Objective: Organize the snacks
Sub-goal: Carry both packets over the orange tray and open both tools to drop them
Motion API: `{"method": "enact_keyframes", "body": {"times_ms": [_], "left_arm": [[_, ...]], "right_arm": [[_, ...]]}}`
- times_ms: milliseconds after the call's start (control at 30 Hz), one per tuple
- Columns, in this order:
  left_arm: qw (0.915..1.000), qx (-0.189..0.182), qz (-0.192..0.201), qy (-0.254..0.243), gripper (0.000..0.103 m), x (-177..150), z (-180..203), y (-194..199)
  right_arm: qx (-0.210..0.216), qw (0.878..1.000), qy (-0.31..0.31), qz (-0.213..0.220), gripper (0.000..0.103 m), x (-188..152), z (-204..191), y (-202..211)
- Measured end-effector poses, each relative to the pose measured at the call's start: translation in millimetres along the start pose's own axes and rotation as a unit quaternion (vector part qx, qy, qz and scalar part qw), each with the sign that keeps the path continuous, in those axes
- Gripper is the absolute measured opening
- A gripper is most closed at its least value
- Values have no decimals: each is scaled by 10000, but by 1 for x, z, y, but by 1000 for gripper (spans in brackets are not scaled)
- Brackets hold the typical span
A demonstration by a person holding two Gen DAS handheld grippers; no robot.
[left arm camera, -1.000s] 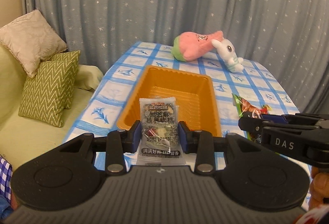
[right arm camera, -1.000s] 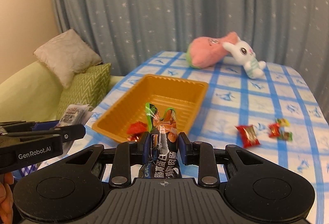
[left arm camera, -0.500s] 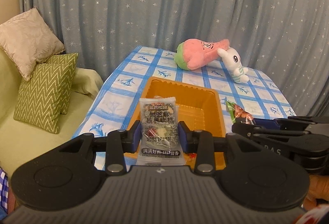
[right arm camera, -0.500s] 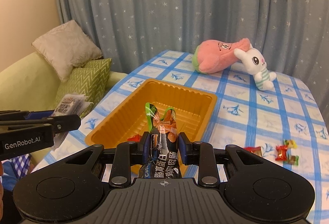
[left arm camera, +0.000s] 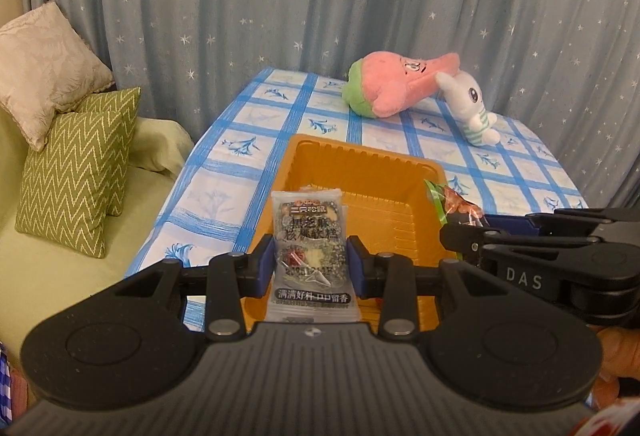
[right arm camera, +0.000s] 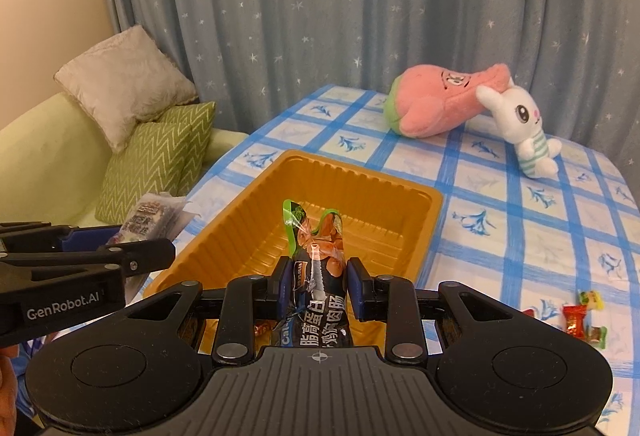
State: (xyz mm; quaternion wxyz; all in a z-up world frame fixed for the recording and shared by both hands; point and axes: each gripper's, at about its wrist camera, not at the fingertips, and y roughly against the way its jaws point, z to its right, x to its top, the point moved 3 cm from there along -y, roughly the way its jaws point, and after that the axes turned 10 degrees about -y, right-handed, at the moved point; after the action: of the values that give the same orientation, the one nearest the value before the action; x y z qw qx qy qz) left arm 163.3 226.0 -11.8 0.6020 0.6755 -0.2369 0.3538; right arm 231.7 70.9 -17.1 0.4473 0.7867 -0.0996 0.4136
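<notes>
An orange plastic tray lies on the blue-checked tablecloth. My left gripper is shut on a clear packet with black seeds and dark print, held upright over the tray's near edge. My right gripper is shut on a dark sausage packet with a green top, also above the tray's near end. Each gripper shows in the other's view: the right gripper at the right, the left gripper at the left. A red wrapped sweet lies in the tray under my right gripper.
A pink plush and a white rabbit plush lie at the table's far end. Several small wrapped sweets lie on the cloth at the right. A green sofa with cushions stands left of the table.
Both grippers have drawn back toward the near end of the table with their packets. The tray now sits lower and closer under them, and the plush toys look farther off.
</notes>
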Motion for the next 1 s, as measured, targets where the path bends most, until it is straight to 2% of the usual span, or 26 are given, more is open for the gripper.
{"method": "enact_keyframes", "body": {"times_ms": [667,700,733,1000], "left_arm": [[9987,-143,-347,-350,35,0,4,-57],[9986,-135,-367,-357,39,0,3,-59],[9986,-132,-365,-358,43,0,2,-59],[9997,34,-243,-67,43,-1,-20,-42]], "right_arm": [[-82,9990,-383,-212,30,2,19,-33],[-79,9990,-393,-215,30,2,20,-33],[-77,9989,-405,-214,30,1,20,-32],[-72,9987,-470,-208,30,-2,24,-28]]}}
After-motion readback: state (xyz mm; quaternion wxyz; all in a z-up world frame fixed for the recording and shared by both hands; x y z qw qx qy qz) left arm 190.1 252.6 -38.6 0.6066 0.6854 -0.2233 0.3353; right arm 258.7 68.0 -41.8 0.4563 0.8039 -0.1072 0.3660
